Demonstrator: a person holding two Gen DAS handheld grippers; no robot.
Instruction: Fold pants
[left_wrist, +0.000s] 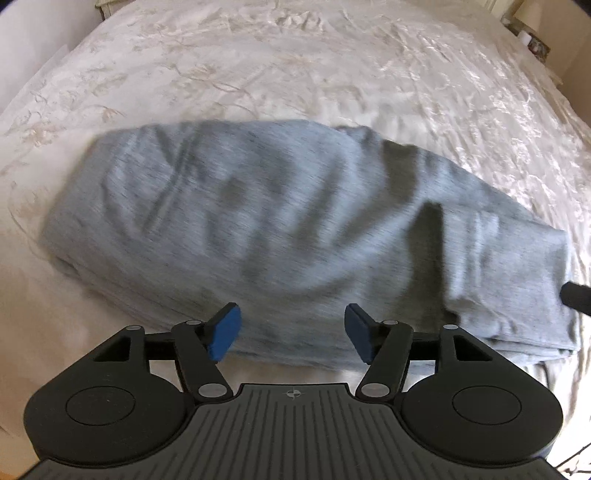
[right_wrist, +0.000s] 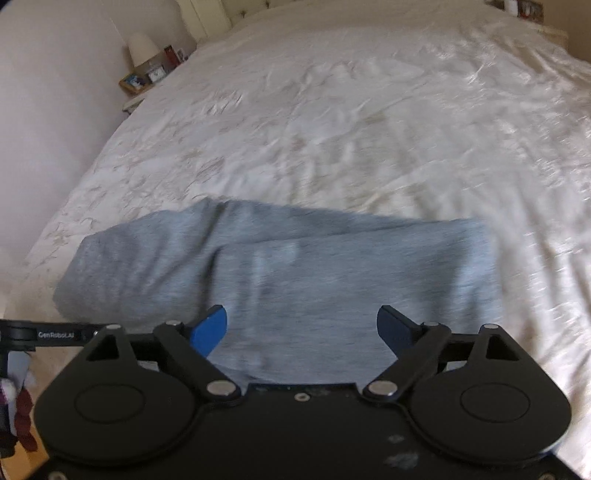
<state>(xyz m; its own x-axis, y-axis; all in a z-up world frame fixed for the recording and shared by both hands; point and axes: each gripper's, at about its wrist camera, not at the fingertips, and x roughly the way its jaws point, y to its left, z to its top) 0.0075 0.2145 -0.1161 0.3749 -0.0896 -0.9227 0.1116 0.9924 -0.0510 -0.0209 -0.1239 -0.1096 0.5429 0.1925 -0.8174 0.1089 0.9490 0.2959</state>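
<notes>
Grey sweatpants (left_wrist: 280, 229) lie folded into a thick bundle on the bed, just beyond both grippers; they also show in the right wrist view (right_wrist: 295, 266). My left gripper (left_wrist: 291, 332) is open and empty, its blue pads (left_wrist: 223, 334) hovering over the bundle's near edge. My right gripper (right_wrist: 301, 330) is open and empty above the near edge of the pants. A black tip of the right gripper (left_wrist: 576, 293) shows at the right edge of the left wrist view. Part of the left gripper (right_wrist: 48, 335) shows at the left edge of the right wrist view.
A cream patterned bedspread (left_wrist: 295, 66) covers the wide bed (right_wrist: 369, 110). A bedside table with a lamp (right_wrist: 142, 48), a clock and small frames stands at the far left by the wall. More small items (left_wrist: 532, 40) sit at the far right.
</notes>
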